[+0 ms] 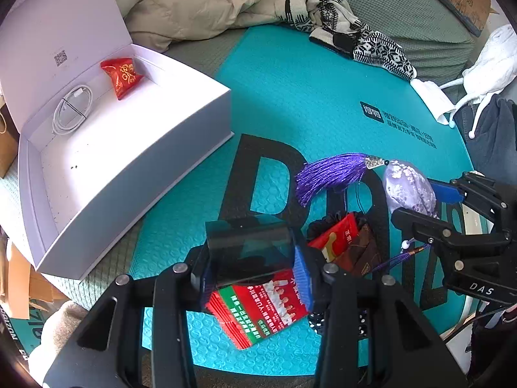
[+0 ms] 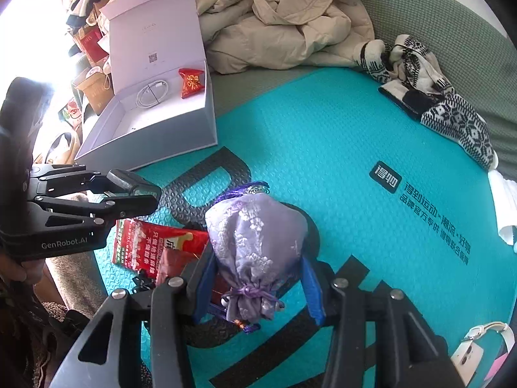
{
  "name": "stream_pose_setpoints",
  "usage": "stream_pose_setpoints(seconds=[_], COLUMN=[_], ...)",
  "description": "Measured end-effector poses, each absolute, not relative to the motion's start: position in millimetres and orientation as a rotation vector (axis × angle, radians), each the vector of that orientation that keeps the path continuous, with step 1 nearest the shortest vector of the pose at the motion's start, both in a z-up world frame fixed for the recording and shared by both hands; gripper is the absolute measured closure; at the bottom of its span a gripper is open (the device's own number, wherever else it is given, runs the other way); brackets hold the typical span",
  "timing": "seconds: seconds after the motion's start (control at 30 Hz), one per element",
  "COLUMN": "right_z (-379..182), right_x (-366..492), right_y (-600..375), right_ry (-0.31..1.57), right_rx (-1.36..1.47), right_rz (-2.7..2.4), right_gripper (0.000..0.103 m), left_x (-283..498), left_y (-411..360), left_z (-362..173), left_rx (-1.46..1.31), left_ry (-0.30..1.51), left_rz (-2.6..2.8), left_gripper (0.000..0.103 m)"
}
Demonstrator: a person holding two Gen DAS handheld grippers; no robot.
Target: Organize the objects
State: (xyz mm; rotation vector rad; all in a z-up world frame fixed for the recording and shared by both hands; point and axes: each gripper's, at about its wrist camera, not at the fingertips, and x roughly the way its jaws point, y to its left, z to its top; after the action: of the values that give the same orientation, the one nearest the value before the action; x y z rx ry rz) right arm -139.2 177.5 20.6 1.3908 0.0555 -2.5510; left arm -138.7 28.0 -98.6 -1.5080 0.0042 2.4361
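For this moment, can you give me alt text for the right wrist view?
The right hand-held gripper straddles a lilac brocade sachet on a teal mat, its fingers either side of it. The left hand-held gripper hovers over red packets; behind, an open white box holds a cable and red pouch.

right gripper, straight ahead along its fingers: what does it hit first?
The lavender sachet. It already sits between the right gripper's open fingers, tied end toward the camera. Beyond it there is only teal mat, then the beige jacket far off. Depth is uncertain through the fisheye.
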Motion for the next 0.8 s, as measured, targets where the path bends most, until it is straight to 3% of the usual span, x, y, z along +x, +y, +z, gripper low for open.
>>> stream_pose_setpoints(seconds=[0.8], right_z=[61], right_x=[-139], right_y=[82], right_ry=[0.21], right_rx=[1.151], right_rz=[-2.385], right_gripper=[0.055], left_x=[-96], left_y=[-54], left_z=[-52], left_rx=[-1.501], left_ry=[-0.06], left_rz=[2.66], left_gripper=[0.064])
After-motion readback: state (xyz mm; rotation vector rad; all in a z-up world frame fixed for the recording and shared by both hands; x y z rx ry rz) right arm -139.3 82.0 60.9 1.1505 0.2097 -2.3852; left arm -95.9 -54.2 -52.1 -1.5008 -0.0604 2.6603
